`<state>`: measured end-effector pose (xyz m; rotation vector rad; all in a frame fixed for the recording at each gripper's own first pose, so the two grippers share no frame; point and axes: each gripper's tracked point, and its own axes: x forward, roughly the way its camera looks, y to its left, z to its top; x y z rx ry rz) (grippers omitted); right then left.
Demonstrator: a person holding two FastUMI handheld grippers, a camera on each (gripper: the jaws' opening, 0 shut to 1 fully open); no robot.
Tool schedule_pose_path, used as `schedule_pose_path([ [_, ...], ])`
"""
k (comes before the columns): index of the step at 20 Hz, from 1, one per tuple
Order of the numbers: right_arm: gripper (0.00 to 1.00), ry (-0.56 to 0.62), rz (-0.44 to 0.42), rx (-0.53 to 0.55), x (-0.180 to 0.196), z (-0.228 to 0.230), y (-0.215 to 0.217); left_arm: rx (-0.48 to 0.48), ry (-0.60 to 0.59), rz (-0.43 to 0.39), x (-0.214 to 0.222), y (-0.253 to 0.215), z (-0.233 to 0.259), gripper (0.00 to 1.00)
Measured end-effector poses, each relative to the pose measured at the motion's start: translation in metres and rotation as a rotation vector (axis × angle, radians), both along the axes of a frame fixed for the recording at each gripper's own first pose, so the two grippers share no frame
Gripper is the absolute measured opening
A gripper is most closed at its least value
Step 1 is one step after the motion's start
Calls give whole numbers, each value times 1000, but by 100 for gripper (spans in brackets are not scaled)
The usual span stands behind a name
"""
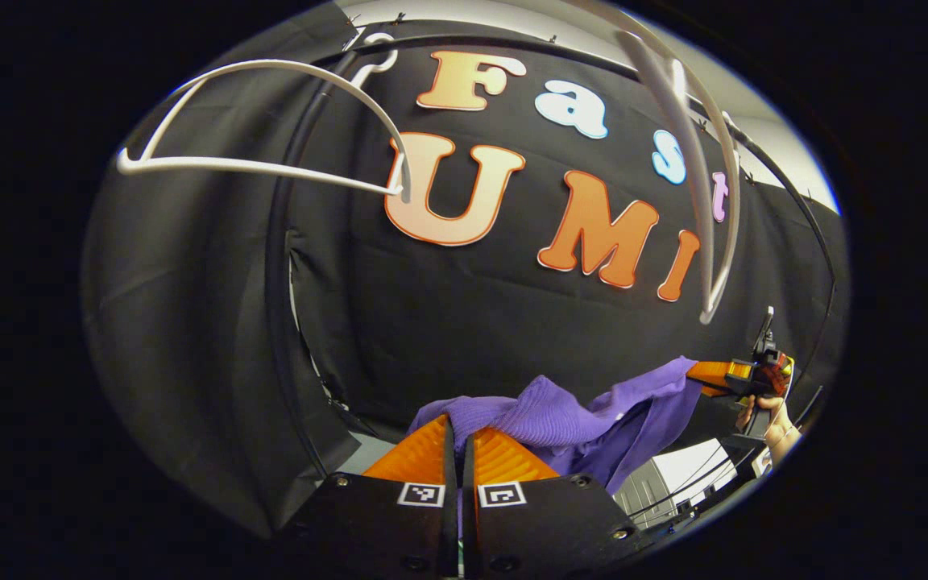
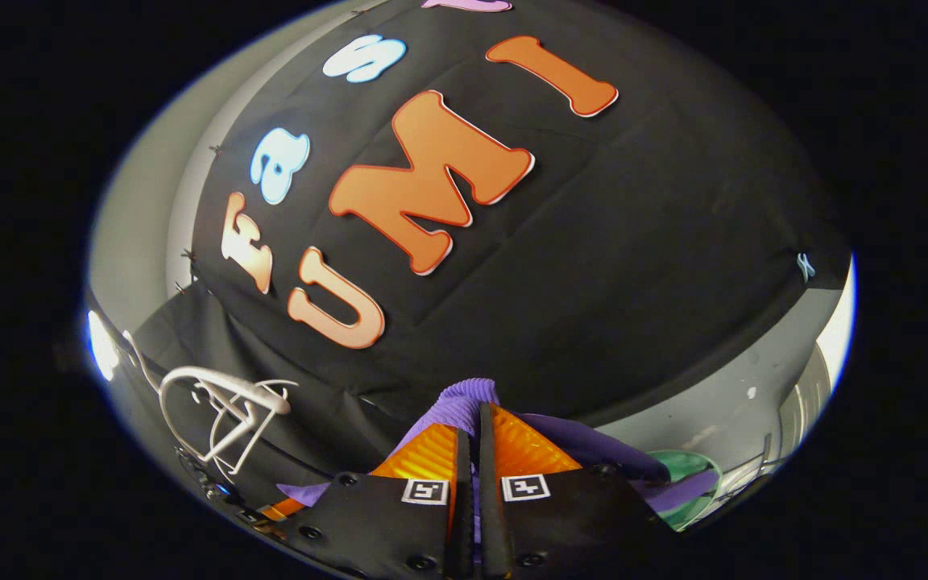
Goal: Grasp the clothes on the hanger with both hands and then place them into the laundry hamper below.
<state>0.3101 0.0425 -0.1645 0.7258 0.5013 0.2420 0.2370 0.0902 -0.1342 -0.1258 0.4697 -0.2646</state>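
Note:
A purple knitted garment (image 1: 561,419) stretches between both grippers, off the hangers. In the left gripper view my left gripper (image 1: 458,451) is shut on one end of it. The cloth runs right to the right gripper (image 1: 710,374), held by a hand (image 1: 770,419), which pinches its other end. In the right gripper view my right gripper (image 2: 476,447) is shut on the purple garment (image 2: 464,403), which bulges above the fingertips and trails to both sides. Two bare white hangers (image 1: 271,121) hang above. The green rim of the hamper (image 2: 685,475) shows low on the right.
A black rail (image 1: 287,242) curves down at the left. The second white hanger (image 1: 706,193) hangs close by at upper right. White hangers (image 2: 222,411) also sit at lower left in the right gripper view. A grey wall (image 2: 722,411) lies beyond the cloth.

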Motion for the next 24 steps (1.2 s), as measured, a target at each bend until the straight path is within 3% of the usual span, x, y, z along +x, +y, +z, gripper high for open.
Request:
schedule_pose_path([
  [4, 11, 16, -5, 42, -19, -11, -8, 87, -4, -41, -13, -27, -11, 2],
  [16, 11, 65, 34, -7, -70, -31, -10, 51, 61, -190, -38, -146, -25, 2],
  [24, 11, 127, 52, -69, -101, -68, -2, 66, 141, -316, -62, -219, -63, 2],
])
